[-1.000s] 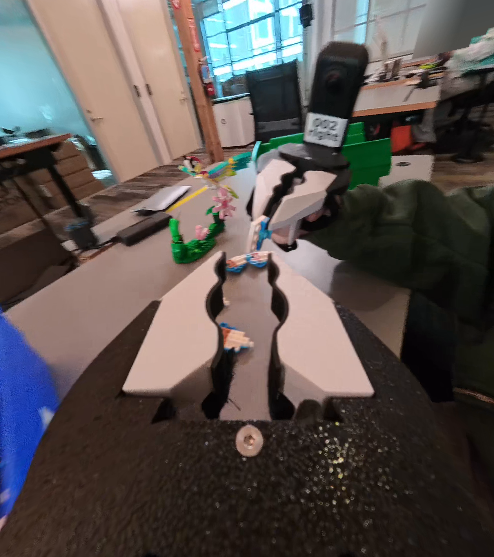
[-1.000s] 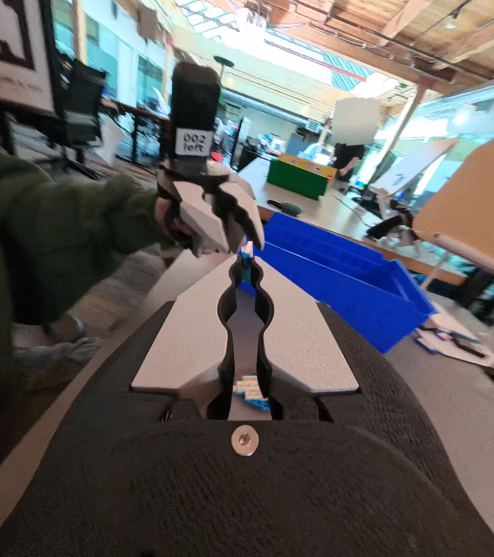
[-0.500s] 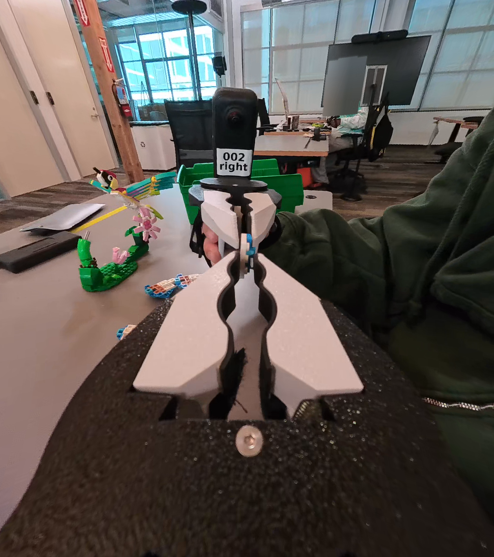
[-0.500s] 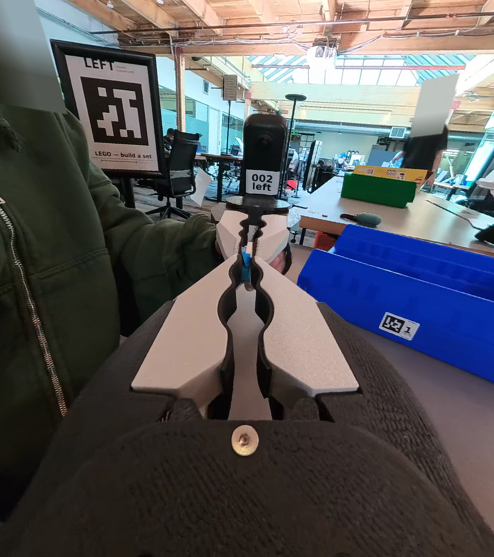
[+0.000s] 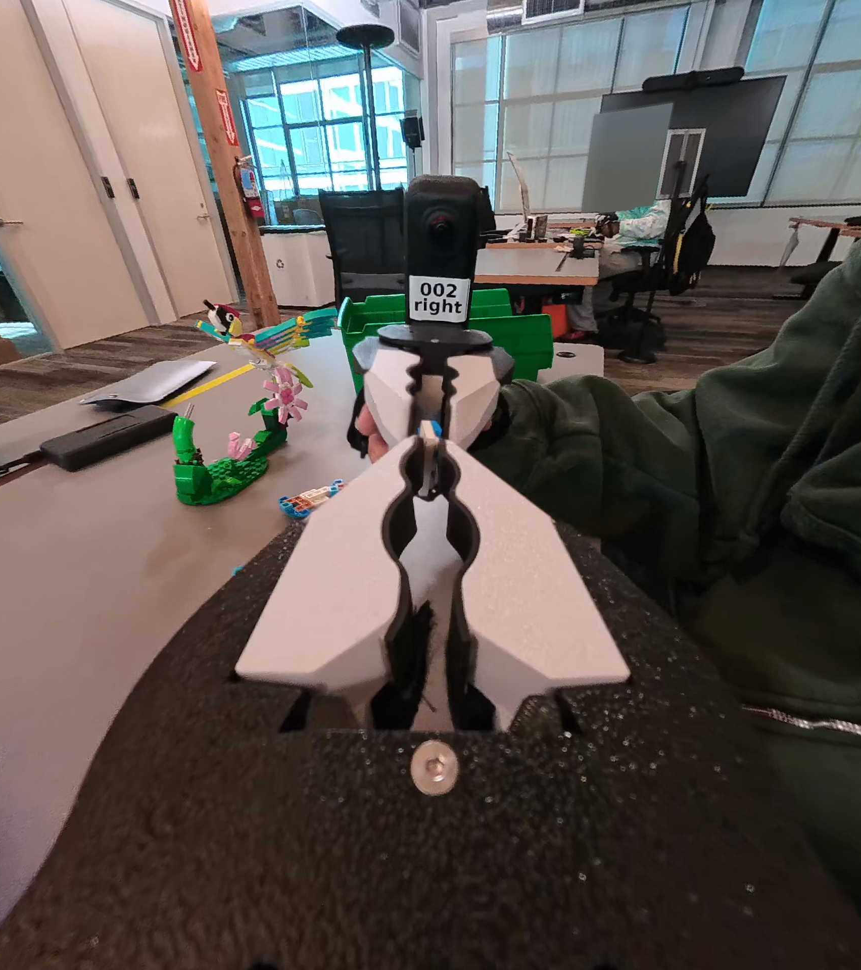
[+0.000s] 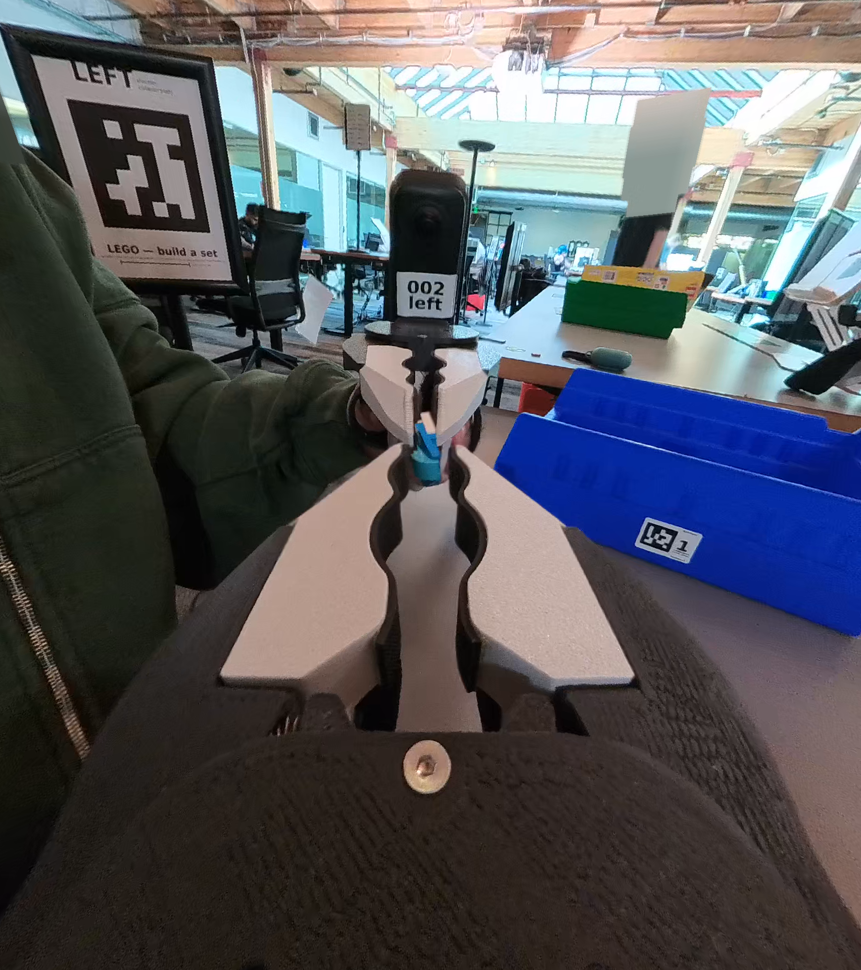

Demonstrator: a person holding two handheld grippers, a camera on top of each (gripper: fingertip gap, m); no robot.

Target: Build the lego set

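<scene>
1. Left hand-held gripper is raised above the counter, tips pinched on a thin white piece.
2. Right hand-held gripper faces it tip to tip, tips clamped on a small blue brick.
3. White piece and blue brick meet in the air between the two tips; whether they are locked together, cannot tell.
4. In the left wrist view the right hand-held gripper sits straight ahead, held by a hand in a green sleeve.
5. On the counter behind: green plant model with pink flowers, a colourful toy bird above it, a small blue-and-orange brick cluster just beside the left finger.
6. Green bin at the far edge; black flat box and grey pouch toward the far left.
7. Right wrist view: blue bin on the counter right of the grippers, well apart from them.
</scene>
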